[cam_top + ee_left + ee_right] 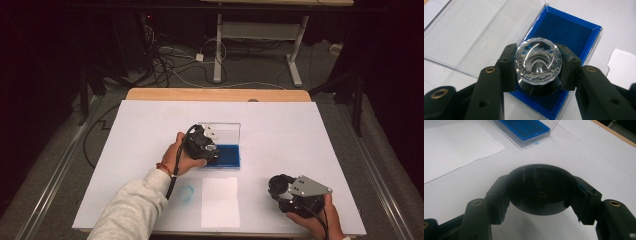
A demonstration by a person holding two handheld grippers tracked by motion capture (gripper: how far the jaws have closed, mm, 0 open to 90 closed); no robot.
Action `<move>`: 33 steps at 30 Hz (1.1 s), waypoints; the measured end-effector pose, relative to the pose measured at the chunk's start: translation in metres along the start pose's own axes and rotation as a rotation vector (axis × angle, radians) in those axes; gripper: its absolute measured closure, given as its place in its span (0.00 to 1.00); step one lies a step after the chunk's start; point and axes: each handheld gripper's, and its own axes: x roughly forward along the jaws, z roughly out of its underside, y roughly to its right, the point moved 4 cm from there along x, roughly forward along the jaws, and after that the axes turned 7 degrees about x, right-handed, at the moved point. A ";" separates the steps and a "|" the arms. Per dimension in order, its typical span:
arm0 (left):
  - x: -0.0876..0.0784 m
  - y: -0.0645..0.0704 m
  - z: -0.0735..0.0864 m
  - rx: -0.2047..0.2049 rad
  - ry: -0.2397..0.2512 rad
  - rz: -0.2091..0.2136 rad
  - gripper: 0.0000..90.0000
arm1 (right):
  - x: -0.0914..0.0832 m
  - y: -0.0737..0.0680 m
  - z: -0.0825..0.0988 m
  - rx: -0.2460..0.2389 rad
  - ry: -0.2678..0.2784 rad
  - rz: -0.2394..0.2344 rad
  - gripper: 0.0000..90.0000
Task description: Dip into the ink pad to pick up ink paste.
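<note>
Gripping a faceted clear glass stamp (537, 60) by its sides, the left claw (537, 75) had both jaws pressed against the piece, with the black base under the glass resting on a blue ink pad (571, 32). That pad sat in a shallow clear case (225, 131) near the middle of the worktop (300, 130), its transparent lid (474, 32) hinged open and lying flat beside it. No readable writing or brand appeared on the case, the stamp or the claws.

The left claw's camera showed the cut facets and rings of the glass. From above, the left hand (180, 155) and its claw (202, 145) covered the stamp, with the blue pad visible just past them.

The right claw (541, 192) was closed around a round black cap (541, 188), pinching it at both sides, just above the worktop near the front right corner. From above, that cap (279, 185) appeared as a dark disc ahead of the right hand (320, 220).

A white sheet of paper (220, 201) lay near the front edge, with a faint blue ring mark (186, 192) just beside it.
</note>
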 end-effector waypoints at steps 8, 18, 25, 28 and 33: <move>0.000 0.001 0.000 0.001 -0.002 -0.012 0.60 | 0.000 0.001 0.000 0.006 -0.001 0.004 0.43; -0.001 0.003 -0.002 0.008 0.004 0.016 0.60 | 0.000 0.003 0.001 0.011 -0.002 0.009 0.43; 0.001 0.005 -0.001 0.020 0.011 -0.014 0.60 | 0.000 0.001 0.001 0.005 -0.004 0.005 0.43; 0.002 0.005 0.001 0.019 0.025 -0.019 0.60 | 0.000 0.001 0.000 0.000 -0.004 0.004 0.43; 0.002 0.006 0.000 0.033 0.013 -0.029 0.60 | 0.000 0.000 0.000 -0.006 -0.004 0.002 0.43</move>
